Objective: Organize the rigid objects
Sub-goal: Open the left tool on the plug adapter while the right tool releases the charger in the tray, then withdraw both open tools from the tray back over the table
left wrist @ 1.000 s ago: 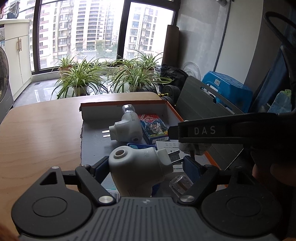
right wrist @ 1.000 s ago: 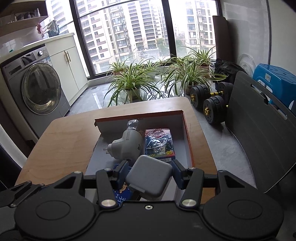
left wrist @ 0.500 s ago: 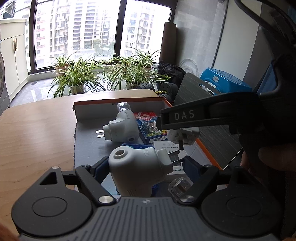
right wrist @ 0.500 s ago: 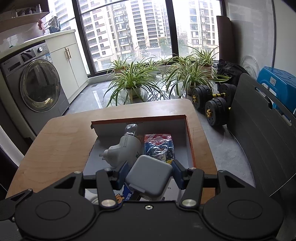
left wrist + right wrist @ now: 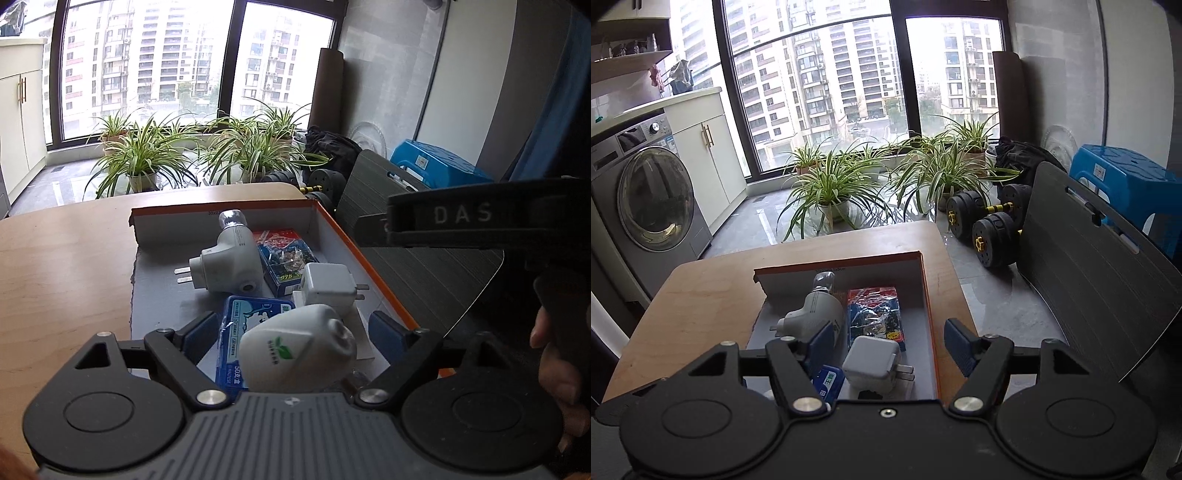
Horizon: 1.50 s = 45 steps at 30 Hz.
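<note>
An orange-rimmed cardboard box [image 5: 343, 240] lies on the wooden table [image 5: 66, 266]. My left gripper [image 5: 291, 332] is opening; a rounded white plug with a green leaf logo [image 5: 295, 354] lies between its fingers with a gap on both sides. My right gripper [image 5: 890, 345] is also opening above the box [image 5: 929, 295]. A square white charger [image 5: 871, 363] lies on the box floor below its fingers, untouched. That charger [image 5: 328, 284] shows in the left wrist view too, prongs to the right.
The box also holds an angled white adapter with a metal socket [image 5: 229, 258], a red-and-blue card pack [image 5: 280, 254] and a blue tin [image 5: 240, 332]. A person's hand [image 5: 554, 350] grips the right tool. Dumbbells [image 5: 990, 229], a dark board [image 5: 1089, 280] and potted plants [image 5: 831, 184] stand beyond the table.
My left gripper let go of the white plug, which rolled over to show its leaf logo. My right gripper opened and lifted, leaving the square charger in the box.
</note>
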Tool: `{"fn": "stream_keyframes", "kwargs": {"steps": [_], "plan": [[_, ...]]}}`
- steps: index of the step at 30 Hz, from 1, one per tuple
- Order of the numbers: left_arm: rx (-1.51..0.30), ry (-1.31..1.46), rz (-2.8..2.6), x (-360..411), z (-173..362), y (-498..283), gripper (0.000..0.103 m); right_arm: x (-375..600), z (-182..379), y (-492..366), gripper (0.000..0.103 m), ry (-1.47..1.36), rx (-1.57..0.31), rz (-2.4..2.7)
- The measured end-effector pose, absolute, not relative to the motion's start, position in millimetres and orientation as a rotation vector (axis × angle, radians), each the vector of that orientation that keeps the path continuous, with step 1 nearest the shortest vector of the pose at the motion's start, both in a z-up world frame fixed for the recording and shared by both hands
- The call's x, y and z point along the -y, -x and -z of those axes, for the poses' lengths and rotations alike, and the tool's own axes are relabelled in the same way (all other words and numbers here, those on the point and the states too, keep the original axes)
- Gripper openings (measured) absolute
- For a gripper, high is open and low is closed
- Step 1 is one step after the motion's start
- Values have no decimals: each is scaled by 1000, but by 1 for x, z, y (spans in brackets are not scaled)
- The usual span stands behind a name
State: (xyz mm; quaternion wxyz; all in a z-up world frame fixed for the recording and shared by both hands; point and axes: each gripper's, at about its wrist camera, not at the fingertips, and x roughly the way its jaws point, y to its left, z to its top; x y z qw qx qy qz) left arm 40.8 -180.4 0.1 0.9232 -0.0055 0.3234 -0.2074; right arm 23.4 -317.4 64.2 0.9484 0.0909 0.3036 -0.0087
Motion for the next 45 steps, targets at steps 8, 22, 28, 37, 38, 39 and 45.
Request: {"fn": "stream_keyframes", "kwargs": {"steps": [8,22,28,37,38,39,45], "plan": [[-643,4,354,168,-28,-20,100,314,-85,21,87,-172,-573,19],[-707,10,209,137,-38,38,103,293,-74,96,91,-161,-592,4],[-731,37,173,129,-28,55,103,285,-60,118,94,-102,-597,15],[-720,16,102,128,-20,70,103,280,-32,144,94,-93,-602,18],[-721,17,100,127,-19,70,103,279,-30,146,94,-87,-599,18],[-724,16,97,127,-18,71,103,278,-29,149,94,-83,-596,18],[-729,-9,83,129,-14,77,103,275,-24,156,97,-91,-595,-3]]}}
